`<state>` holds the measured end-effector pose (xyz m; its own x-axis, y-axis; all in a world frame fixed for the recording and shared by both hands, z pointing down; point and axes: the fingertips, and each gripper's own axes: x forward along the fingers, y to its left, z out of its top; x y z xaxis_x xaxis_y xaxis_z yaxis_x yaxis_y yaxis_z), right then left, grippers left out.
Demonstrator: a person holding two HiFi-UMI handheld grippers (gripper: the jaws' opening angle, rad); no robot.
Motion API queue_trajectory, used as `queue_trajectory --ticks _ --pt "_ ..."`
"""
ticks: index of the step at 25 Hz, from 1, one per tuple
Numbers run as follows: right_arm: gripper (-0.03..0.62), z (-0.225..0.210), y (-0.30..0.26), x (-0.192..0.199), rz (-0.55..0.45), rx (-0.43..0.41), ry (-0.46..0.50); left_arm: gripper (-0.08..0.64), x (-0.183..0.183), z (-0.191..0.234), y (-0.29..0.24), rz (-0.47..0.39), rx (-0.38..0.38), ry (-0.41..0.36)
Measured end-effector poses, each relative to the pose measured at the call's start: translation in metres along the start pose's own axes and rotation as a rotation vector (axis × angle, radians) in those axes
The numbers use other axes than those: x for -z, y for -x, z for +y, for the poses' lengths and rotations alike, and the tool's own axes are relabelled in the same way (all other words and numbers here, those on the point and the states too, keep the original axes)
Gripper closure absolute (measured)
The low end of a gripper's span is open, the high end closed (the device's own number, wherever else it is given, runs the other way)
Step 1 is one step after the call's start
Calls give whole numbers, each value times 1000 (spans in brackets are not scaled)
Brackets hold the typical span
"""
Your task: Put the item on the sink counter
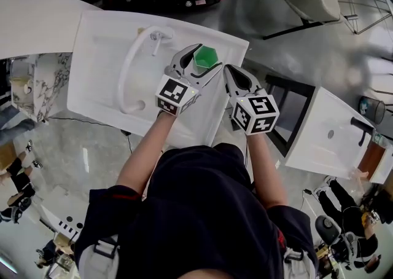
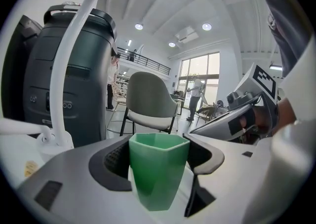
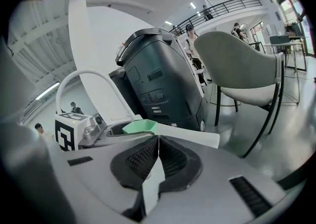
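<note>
Over the sink counter (image 1: pixel 98 44), right edge | we hold the green cup (image 1: pixel 206 56) pinched by its walls in the left gripper (image 2: pixel 157 153) | right gripper (image 3: pixel 158 139) jaws pressed together, empty | cup seems light, stiff, slick: grip mid-wall.

Left gripper (image 1: pixel 206 59) is clamping a green cup (image 2: pixel 158 168) between its pads. Right gripper (image 1: pixel 231 72) is holding its jaws pressed together, just beside. Both forearms are reaching forward.

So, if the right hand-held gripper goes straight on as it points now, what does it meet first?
Probably the edge of the white sink counter, just ahead of the shut right hand-held gripper. The dark machine stands beyond. Depth is unclear.
</note>
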<state>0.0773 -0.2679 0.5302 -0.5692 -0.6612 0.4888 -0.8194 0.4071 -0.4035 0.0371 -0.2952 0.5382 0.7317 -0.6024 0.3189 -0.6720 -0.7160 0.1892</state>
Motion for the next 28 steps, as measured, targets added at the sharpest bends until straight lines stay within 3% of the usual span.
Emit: queue_trajectory --ticks 14,28 --pt "558 -10 -4 19 31 10 -30 233 18 18 -20 10 -43 13" --pt "558 -11 -8 29 60 13 -46 233 18 39 -36 -44 -90 -7"
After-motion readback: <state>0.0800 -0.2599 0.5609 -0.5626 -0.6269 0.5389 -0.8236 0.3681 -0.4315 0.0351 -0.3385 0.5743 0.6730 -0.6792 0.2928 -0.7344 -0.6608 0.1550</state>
